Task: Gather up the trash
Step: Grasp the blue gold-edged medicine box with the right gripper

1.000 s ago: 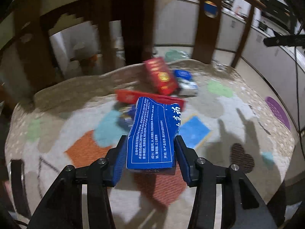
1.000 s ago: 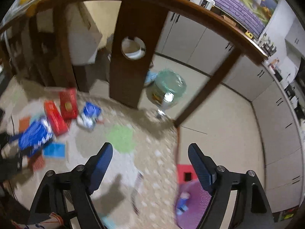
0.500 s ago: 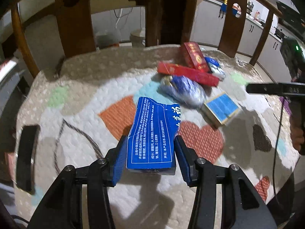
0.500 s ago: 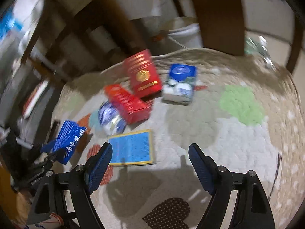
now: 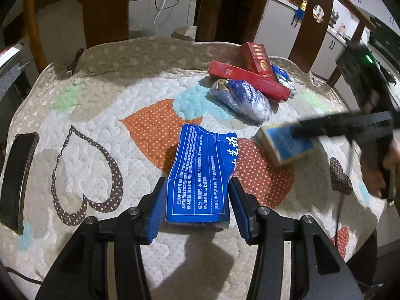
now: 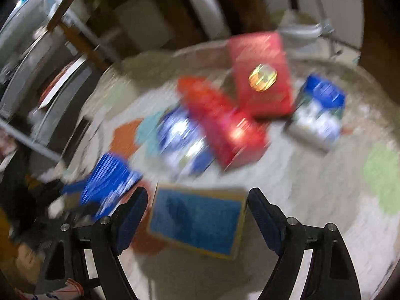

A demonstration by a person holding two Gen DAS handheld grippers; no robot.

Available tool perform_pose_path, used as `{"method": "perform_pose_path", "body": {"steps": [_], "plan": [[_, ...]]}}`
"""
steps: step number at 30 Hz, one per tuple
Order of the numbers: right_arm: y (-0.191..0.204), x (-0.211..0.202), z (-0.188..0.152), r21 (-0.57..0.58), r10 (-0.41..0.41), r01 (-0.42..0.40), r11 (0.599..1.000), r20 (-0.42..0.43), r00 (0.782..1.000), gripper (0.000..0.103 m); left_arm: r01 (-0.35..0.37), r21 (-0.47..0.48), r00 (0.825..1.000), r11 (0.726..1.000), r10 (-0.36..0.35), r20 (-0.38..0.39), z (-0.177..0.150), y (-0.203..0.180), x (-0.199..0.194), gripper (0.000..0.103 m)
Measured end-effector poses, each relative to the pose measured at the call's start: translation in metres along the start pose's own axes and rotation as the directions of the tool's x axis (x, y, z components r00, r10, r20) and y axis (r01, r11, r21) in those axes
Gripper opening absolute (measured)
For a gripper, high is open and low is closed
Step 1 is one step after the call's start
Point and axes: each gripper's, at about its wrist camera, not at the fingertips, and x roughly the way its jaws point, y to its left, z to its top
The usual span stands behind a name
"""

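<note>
My left gripper is shut on a torn blue box with white print, held just above the quilted cushion. My right gripper is open, its fingers on either side of a flat blue box with a yellow edge that lies on the cushion; this box also shows in the left wrist view. Behind lie a long red box, a red pack, a crumpled blue wrapper and a blue-white pack. The right wrist view is blurred.
The cushion covers a wooden chair whose back slats rise behind it. A dark phone lies at the cushion's left edge. White cabinets stand beyond the chair.
My right gripper has come down towards the cushion and now straddles the flat blue box. My left gripper still holds the torn blue box and has drawn back a little.
</note>
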Motion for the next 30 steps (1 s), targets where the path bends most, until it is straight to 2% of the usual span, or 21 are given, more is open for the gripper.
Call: {"method": "perform_pose_path", "body": {"steps": [3, 5, 7, 9, 12, 17, 21, 22, 25, 26, 28, 29, 30], "plan": [[0.013, 0.001, -0.021, -0.039, 0.053, -0.057, 0.998, -0.085, 0.995, 0.087, 0.013, -0.013, 1.0, 1.0, -0.013, 0.004, 0.0, 0.003, 0.0, 0.048], [0.027, 0.001, -0.034, -0.107, 0.007, -0.019, 0.994, -0.11, 0.994, 0.087, 0.008, -0.015, 1.0, 1.0, -0.008, 0.006, 0.002, 0.002, 0.002, 0.048], [0.038, 0.002, -0.039, -0.182, -0.071, 0.053, 0.982, -0.091, 0.993, 0.087, -0.001, -0.016, 1.0, 1.0, 0.001, 0.008, 0.004, 0.001, 0.003, 0.049], [0.052, 0.003, -0.042, -0.277, -0.165, 0.147, 0.95, -0.041, 0.985, 0.089, -0.005, -0.016, 1.0, 1.0, 0.005, 0.005, 0.005, 0.002, 0.004, 0.049], [0.067, 0.006, -0.042, -0.362, -0.225, 0.215, 0.907, 0.014, 0.974, 0.092, -0.011, -0.016, 1.0, 1.0, 0.012, 0.003, 0.006, 0.001, 0.007, 0.051], [0.077, 0.019, -0.04, -0.445, -0.262, 0.254, 0.859, 0.045, 0.964, 0.096, -0.011, -0.019, 1.0, 1.0, 0.011, -0.015, 0.005, 0.004, 0.015, 0.054], [0.077, 0.02, -0.037, -0.441, -0.242, 0.241, 0.865, 0.055, 0.969, 0.096, -0.013, -0.02, 0.999, 1.0, 0.012, -0.031, 0.003, 0.003, 0.022, 0.054], [0.076, 0.02, -0.037, -0.435, -0.235, 0.232, 0.87, 0.048, 0.971, 0.092, -0.013, -0.022, 0.999, 1.0, 0.012, -0.032, 0.003, 0.004, 0.022, 0.053], [0.074, 0.025, -0.037, -0.384, -0.189, 0.161, 0.909, -0.038, 0.981, 0.054, -0.019, -0.039, 1.0, 0.999, 0.018, -0.026, 0.005, 0.006, 0.02, 0.048], [0.073, 0.021, -0.039, -0.371, -0.188, 0.163, 0.914, -0.033, 0.982, 0.054, -0.013, -0.046, 1.0, 0.999, 0.012, -0.021, 0.005, 0.008, 0.018, 0.048], [0.073, 0.016, -0.042, -0.335, -0.136, 0.105, 0.937, -0.071, 0.988, 0.054, -0.009, -0.051, 1.0, 0.999, 0.009, -0.014, 0.005, 0.009, 0.014, 0.047], [0.074, 0.013, -0.042, -0.323, -0.109, 0.077, 0.943, -0.082, 0.991, 0.056, -0.012, -0.052, 1.0, 0.999, 0.012, -0.008, 0.005, 0.01, 0.011, 0.047], [0.076, 0.01, -0.043, -0.33, -0.115, 0.083, 0.94, -0.078, 0.99, 0.061, -0.015, -0.055, 1.0, 0.998, 0.014, -0.005, 0.004, 0.012, 0.009, 0.047]]}}
